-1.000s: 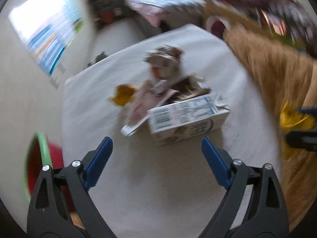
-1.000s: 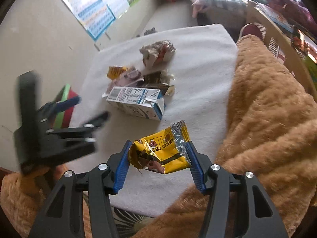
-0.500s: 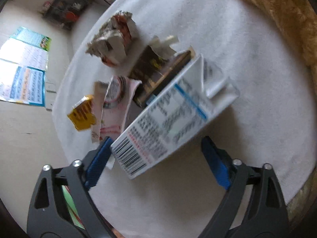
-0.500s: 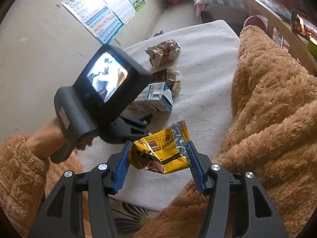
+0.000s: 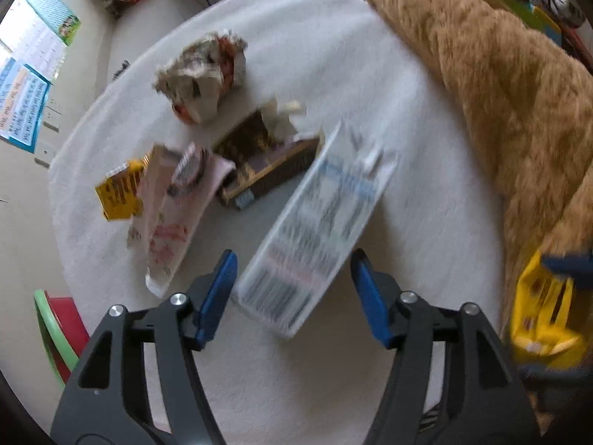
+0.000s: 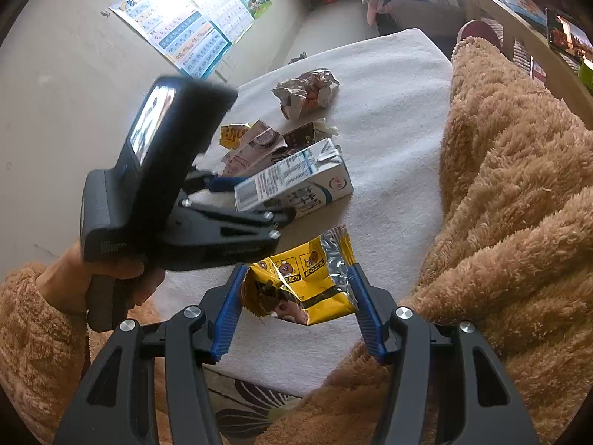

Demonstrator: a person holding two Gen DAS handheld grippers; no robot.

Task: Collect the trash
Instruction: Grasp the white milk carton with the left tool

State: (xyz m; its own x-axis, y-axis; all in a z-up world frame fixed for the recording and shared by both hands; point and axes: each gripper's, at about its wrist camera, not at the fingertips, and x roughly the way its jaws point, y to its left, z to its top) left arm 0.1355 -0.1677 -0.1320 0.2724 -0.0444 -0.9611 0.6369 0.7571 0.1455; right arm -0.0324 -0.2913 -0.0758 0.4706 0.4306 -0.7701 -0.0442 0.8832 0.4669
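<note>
A white milk carton point(image 5: 315, 230) lies on its side on the white-covered table point(image 5: 426, 222). My left gripper point(image 5: 292, 289) points down over the carton's near end. Its jaws are closing, the carton is between them, and a thin gap shows at each blue pad. In the right wrist view the left gripper point(image 6: 252, 200) straddles the carton point(image 6: 296, 181). My right gripper point(image 6: 296, 307) is shut on a yellow snack wrapper point(image 6: 300, 285) and holds it above the table's near edge. That wrapper point(image 5: 541, 315) also shows at the right edge of the left wrist view.
More trash lies beyond the carton: a crumpled paper wrapper point(image 5: 204, 78), a brown box point(image 5: 267, 163), a pink wrapper point(image 5: 174, 215) and a small yellow packet point(image 5: 118, 193). A brown fleece blanket point(image 5: 500, 92) borders the table's right side. A red bin with a green rim point(image 5: 59, 333) stands low on the left.
My left gripper has come over the carton and tipped downward, and its jaws have narrowed around the carton's end. The right gripper has kept still with the yellow wrapper.
</note>
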